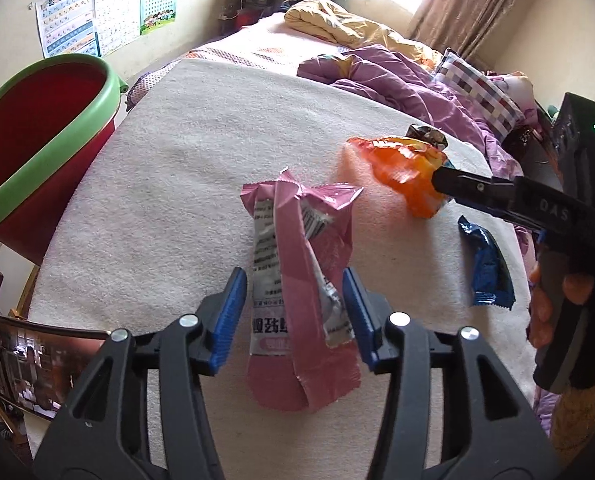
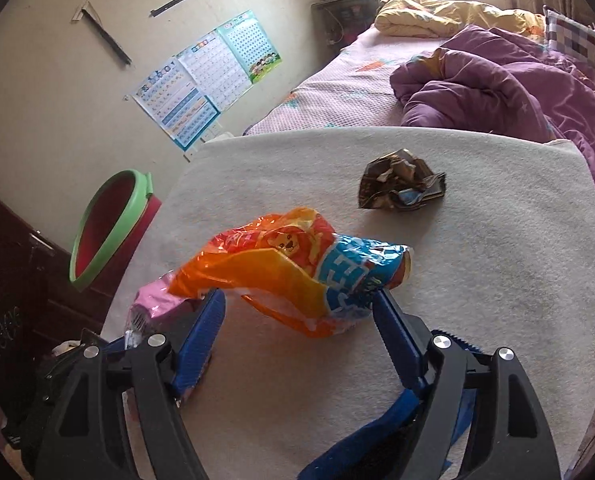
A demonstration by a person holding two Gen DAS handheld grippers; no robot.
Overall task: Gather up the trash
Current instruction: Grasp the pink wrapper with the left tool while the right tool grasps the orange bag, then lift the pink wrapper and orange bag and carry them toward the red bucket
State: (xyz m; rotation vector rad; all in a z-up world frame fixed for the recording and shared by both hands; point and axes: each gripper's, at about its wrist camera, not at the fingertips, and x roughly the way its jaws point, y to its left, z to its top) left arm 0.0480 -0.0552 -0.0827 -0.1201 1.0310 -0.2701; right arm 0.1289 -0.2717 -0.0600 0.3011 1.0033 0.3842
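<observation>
A pink snack wrapper (image 1: pixel 297 264) lies on the white mat (image 1: pixel 177 168); my left gripper (image 1: pixel 295 300) is open with a blue pad on each side of the wrapper. An orange and blue snack bag (image 2: pixel 293 272) lies between the open fingers of my right gripper (image 2: pixel 297 312); the bag also shows in the left wrist view (image 1: pixel 405 172) with the right gripper's finger (image 1: pixel 477 190) against it. A blue wrapper (image 1: pixel 485 268) lies to the right. A crumpled dark wrapper (image 2: pixel 401 186) lies further back. The red bin with a green rim (image 1: pixel 37 148) stands at the left of the mat.
The mat lies on a bed with a purple quilt (image 2: pixel 497 88), a yellow blanket (image 1: pixel 337 24) and a checked pillow (image 1: pixel 477 88). Posters (image 2: pixel 201 76) hang on the wall. A dark cabinet (image 2: pixel 9 264) stands left of the bin. A phone (image 1: pixel 37 364) sits at lower left.
</observation>
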